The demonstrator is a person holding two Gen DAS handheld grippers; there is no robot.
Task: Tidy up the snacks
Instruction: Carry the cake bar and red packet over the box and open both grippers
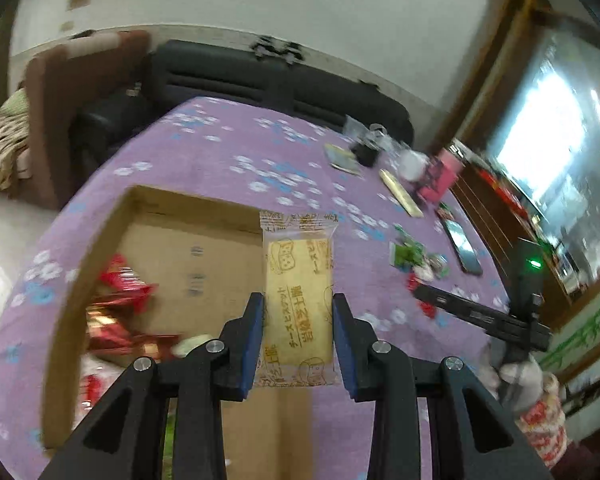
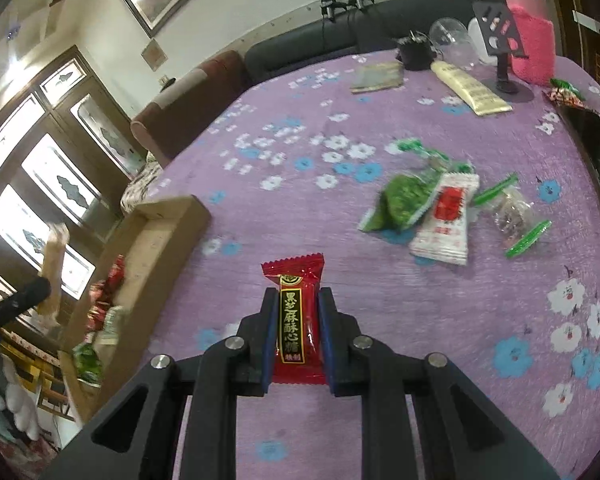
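Both pairs of jaws are closed on snacks: a yellow biscuit packet (image 1: 299, 300) is clamped between the blue pads of the left gripper (image 1: 299, 320), and a red candy packet (image 2: 295, 322) is pinched upright by the right gripper (image 2: 293, 320). The biscuit packet is held in the air above the right-hand edge of an open cardboard box (image 1: 100, 240), which rests on the purple flowered tablecloth (image 1: 204, 148). Red-wrapped snacks (image 1: 120, 304) are seen lying inside the box at its left side. The red candy packet is held above bare tablecloth, with the box (image 2: 160, 240) off to the left in the right wrist view, red and green packets being visible within it. Further out on the cloth, a loose cluster is seen: a green packet (image 2: 404, 200), a white packet with red print (image 2: 446, 220) lying against it, and a clear packet with green ends (image 2: 514, 212) just beside. A dark phone (image 2: 596, 152) lies near the table's right edge, and a pink bottle (image 2: 530, 28) stands at the far side.
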